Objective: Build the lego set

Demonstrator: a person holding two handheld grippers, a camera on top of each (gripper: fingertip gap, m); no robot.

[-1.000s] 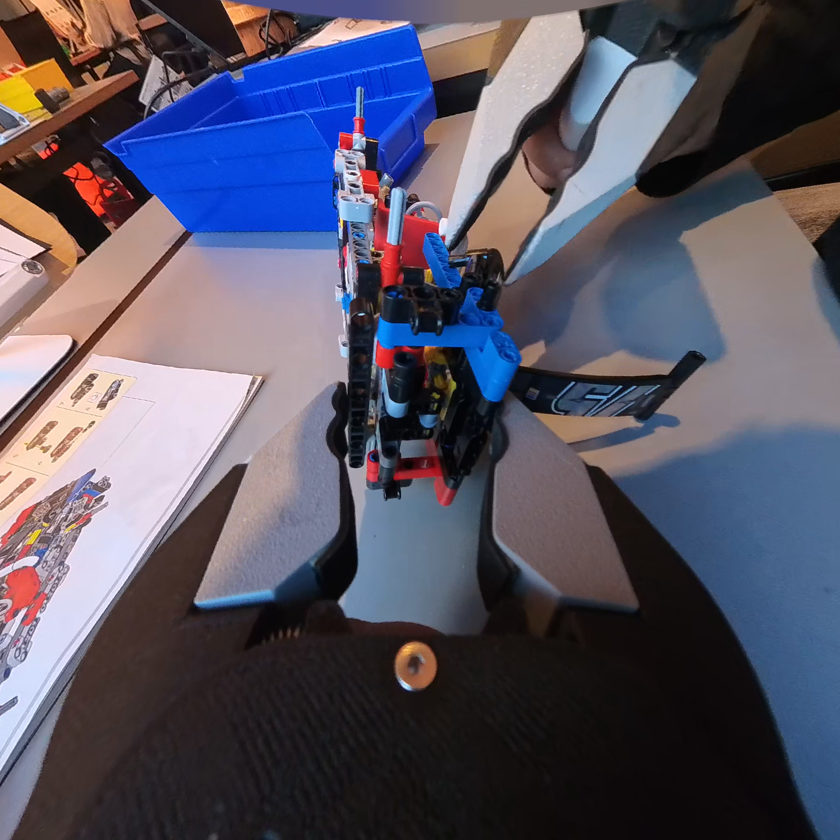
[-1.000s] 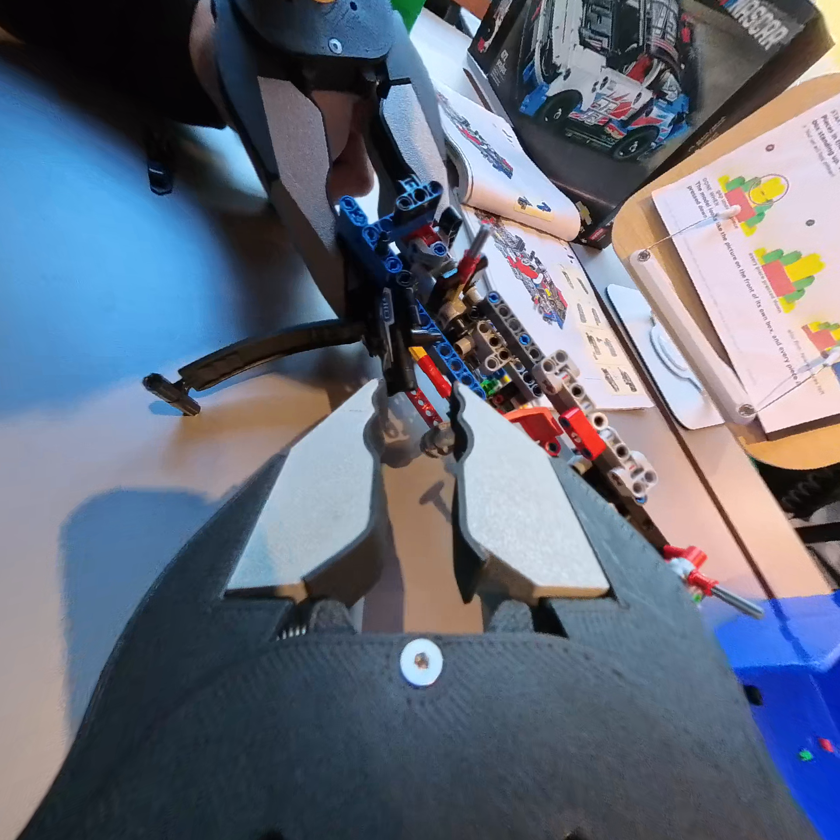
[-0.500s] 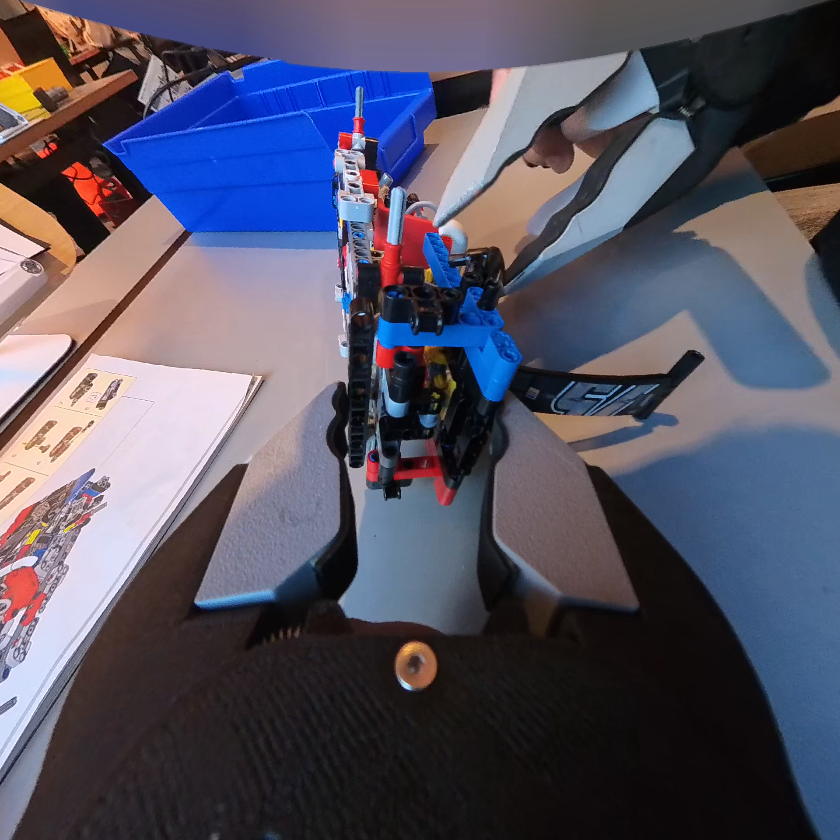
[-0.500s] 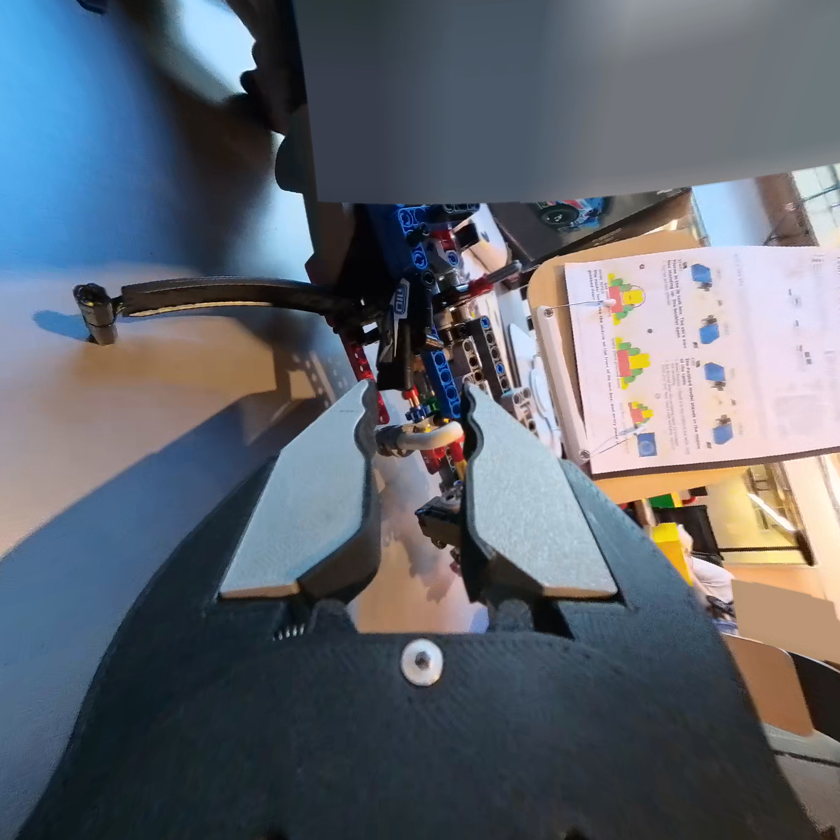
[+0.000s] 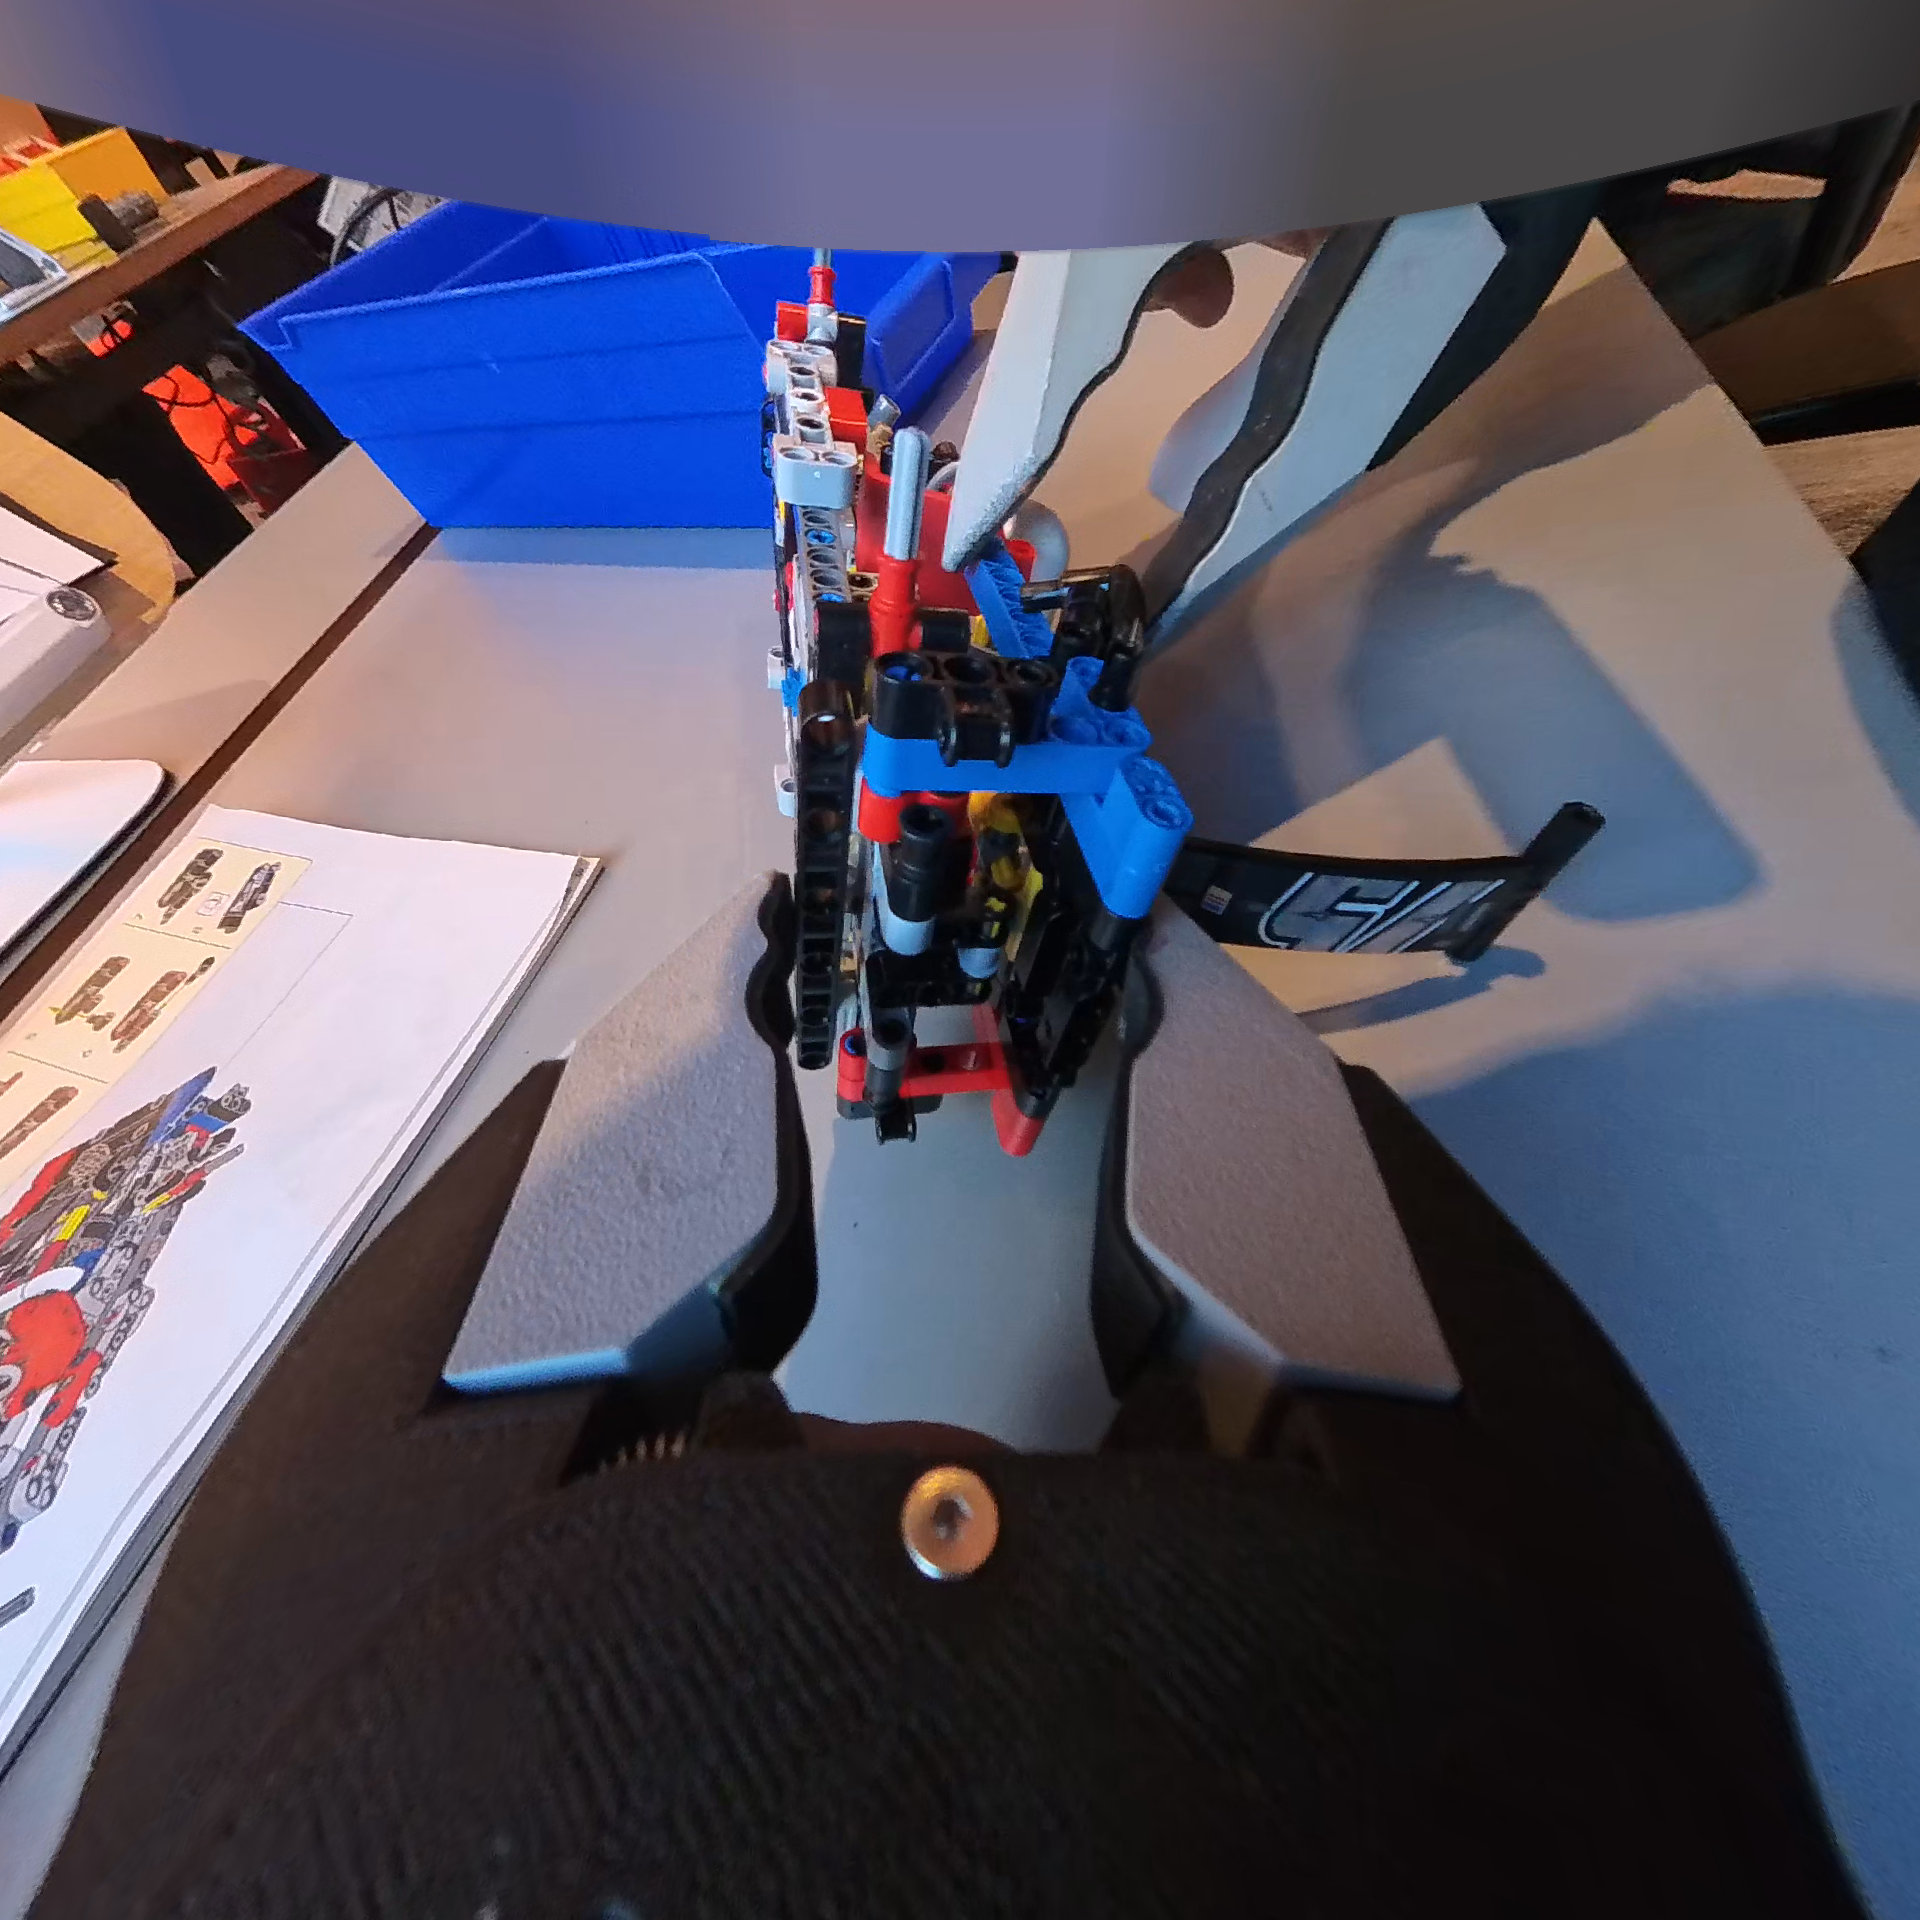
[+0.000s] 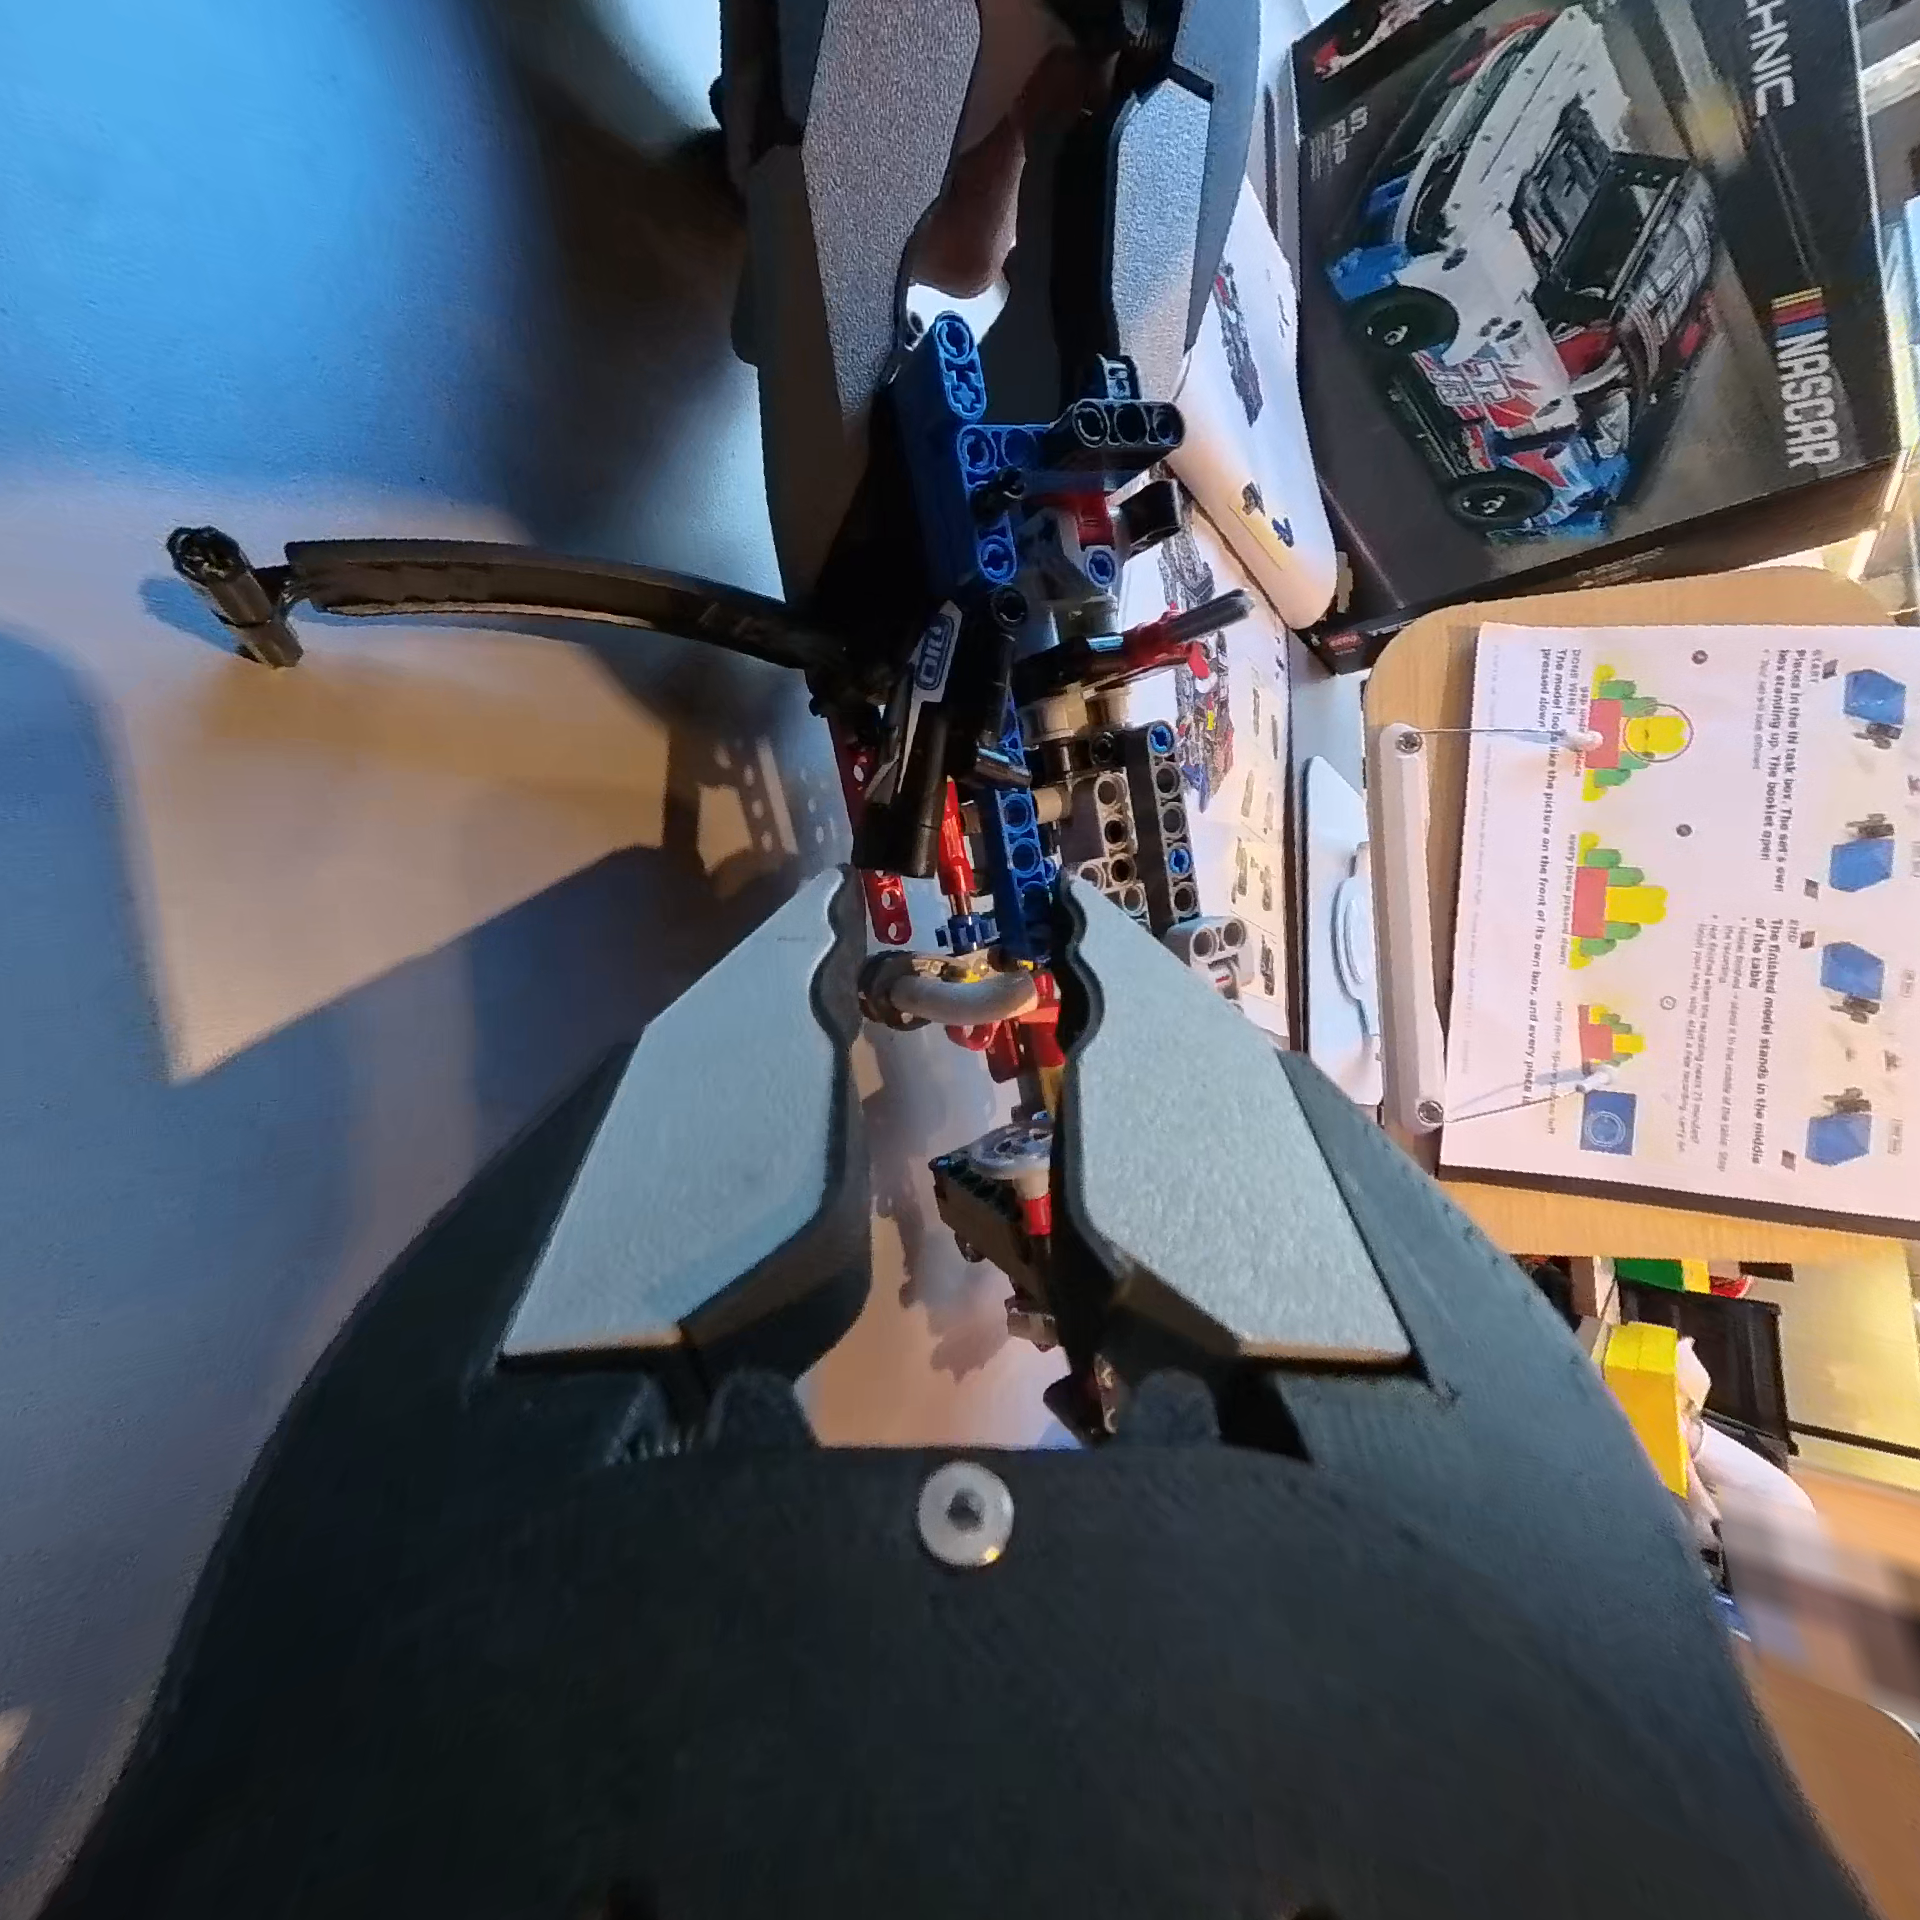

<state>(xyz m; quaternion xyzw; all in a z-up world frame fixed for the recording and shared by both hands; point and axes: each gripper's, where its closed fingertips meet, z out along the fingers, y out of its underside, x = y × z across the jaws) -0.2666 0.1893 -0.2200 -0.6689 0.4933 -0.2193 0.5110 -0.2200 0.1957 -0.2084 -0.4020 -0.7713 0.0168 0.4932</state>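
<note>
The partly built chassis of red, blue and black studless beams (image 5: 940, 790) is held on edge above the grey table top (image 5: 540, 665), at the centre of the left wrist view. The left gripper (image 5: 951, 935) is clamped on the chassis's near end, one finger against the black side beam at 9 o'clock, the other against the blue beam at 3 o'clock. A curved black printed panel (image 5: 1371, 904) projects from the chassis toward 3 o'clock.

In the right wrist view, the right gripper (image 6: 956, 925) straddles the opposite end of the chassis (image 6: 997, 644). Its jaws stand apart, with a bent grey tube piece (image 6: 951, 992) lying across the gap between the tips. Whether either tip bears on the tube cannot be told.

The step in hand is judged to be seating or adjusting this tube. For a clean result:

1. The left clamp is to be kept firm and square, so that the chassis cannot twist.
2. The right tips are to be closed on the tube only, clear of the red axle parts just beside it.
3. Pressure is to be applied along the connector's axis; sideways force is likely to unseat neighbouring pins.

An open white instruction booklet (image 5: 301, 997) lies at 9 o'clock, and a blue plastic bin (image 5: 540, 405) at 11 o'clock.
</note>
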